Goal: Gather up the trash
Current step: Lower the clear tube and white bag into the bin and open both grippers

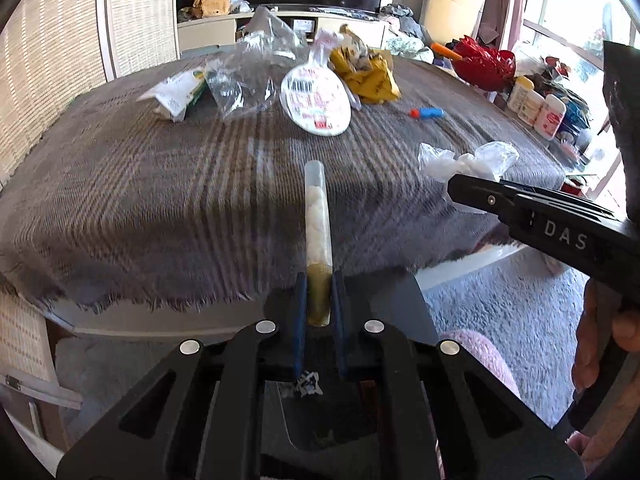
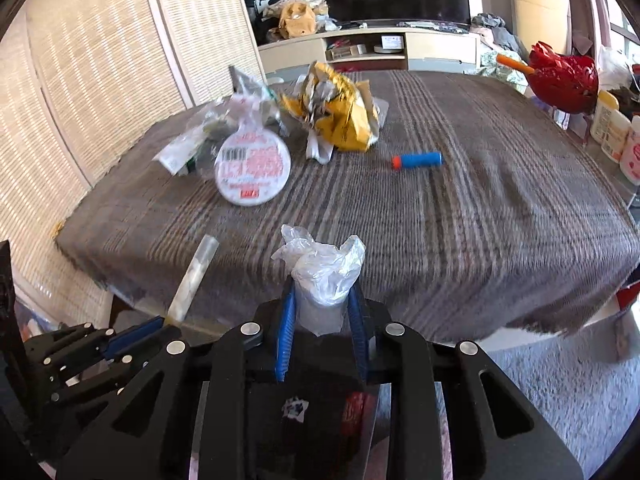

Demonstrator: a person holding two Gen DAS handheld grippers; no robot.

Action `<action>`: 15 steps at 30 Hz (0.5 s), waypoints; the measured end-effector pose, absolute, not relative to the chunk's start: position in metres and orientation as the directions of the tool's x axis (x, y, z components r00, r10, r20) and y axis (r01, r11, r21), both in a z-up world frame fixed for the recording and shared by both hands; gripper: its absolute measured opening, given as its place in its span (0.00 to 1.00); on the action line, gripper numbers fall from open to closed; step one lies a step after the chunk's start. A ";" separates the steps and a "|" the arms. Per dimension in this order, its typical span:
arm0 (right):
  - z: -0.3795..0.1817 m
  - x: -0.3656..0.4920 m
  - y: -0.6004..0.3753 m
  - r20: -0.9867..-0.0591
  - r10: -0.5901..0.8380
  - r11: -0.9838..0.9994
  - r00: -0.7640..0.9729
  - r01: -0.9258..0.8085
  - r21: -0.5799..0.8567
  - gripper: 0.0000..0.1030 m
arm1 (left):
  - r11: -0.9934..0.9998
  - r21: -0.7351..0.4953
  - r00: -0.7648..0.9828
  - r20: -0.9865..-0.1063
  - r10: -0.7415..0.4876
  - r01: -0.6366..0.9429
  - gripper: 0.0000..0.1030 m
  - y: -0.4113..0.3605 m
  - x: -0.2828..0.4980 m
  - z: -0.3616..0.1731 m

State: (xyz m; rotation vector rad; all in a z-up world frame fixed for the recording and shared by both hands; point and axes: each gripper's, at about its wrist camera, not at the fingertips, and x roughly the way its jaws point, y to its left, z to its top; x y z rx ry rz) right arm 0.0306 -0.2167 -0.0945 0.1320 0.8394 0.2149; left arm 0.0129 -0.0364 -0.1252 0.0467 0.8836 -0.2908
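My left fingers (image 1: 320, 300) pinch the tube (image 1: 317, 216) by its stiff, slippery base — it juts over the worktop (image 1: 160, 200) edge. Right fingers (image 2: 322, 312) pinch a soft, light bag (image 2: 322, 268) beside the tube.

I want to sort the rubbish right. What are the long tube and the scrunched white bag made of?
Tube: probably clear, glossy plastic; white lumps show through.
Bag: thin, shiny plastic film, judging by its see-through crinkles.

Sunlit room: woven screens (image 2: 100, 80), grey carpet (image 1: 520, 300), window (image 1: 580, 8).
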 end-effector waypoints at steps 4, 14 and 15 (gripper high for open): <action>-0.106 0.019 -0.218 -0.743 0.236 0.972 0.626 -0.131 0.197 0.25 | 0.958 -0.085 0.577 -0.783 -0.233 0.272 0.10 -0.041 0.004 -0.136; -0.147 0.010 -0.214 -0.812 0.239 0.971 0.533 -0.131 0.200 0.26 | 0.950 -0.133 0.494 -0.829 -0.263 0.282 0.10 -0.051 -0.006 -0.174; -0.154 0.010 -0.214 -0.821 0.250 0.968 0.514 -0.132 0.213 0.26 | 0.949 -0.136 0.485 -0.834 -0.264 0.284 0.10 -0.051 -0.006 -0.179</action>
